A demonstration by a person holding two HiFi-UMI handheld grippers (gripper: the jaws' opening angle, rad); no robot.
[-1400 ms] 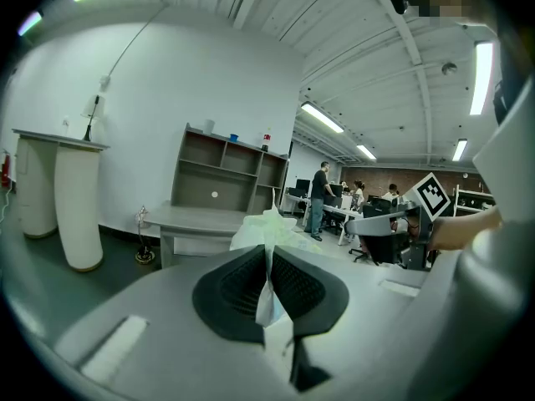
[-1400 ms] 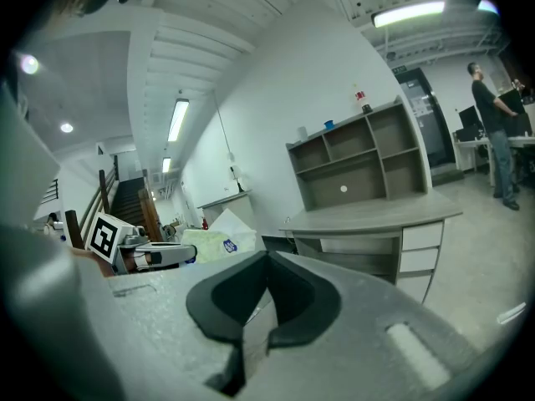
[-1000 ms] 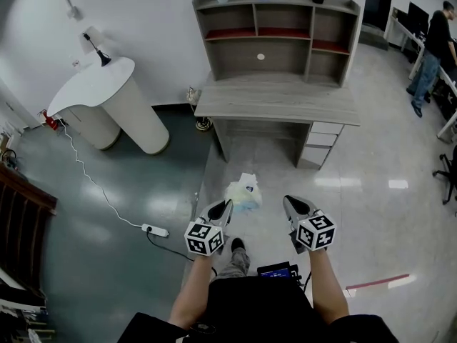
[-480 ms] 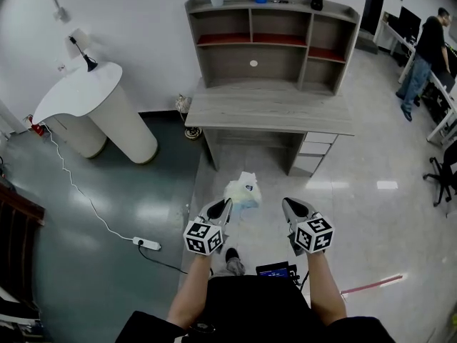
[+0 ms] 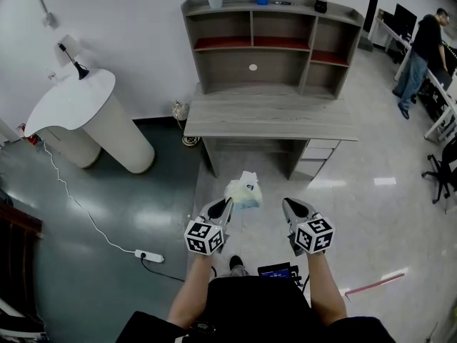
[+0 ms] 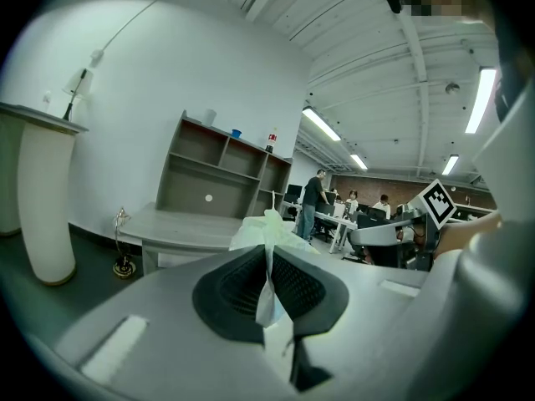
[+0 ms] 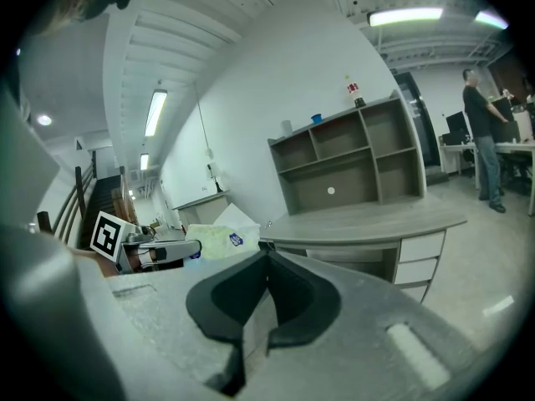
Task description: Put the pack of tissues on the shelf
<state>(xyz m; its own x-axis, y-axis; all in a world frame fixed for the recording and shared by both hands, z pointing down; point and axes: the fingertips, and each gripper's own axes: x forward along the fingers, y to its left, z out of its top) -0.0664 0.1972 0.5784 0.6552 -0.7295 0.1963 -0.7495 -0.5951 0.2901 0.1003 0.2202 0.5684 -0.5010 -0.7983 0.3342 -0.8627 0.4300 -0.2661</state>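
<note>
The left gripper (image 5: pixel 227 204) has its jaws closed on the thin plastic wrap of the soft, pale white-and-green pack of tissues (image 5: pixel 244 191). The pack hangs in the air just ahead of it, above the glossy pale floor (image 5: pixel 371 213), well short of the grey wooden table (image 5: pixel 271 113) and the grey open shelf unit (image 5: pixel 285 7) standing on it. The right gripper (image 5: pixel 288 204), level beside the left, has its jaws pressed together on nothing.
</note>
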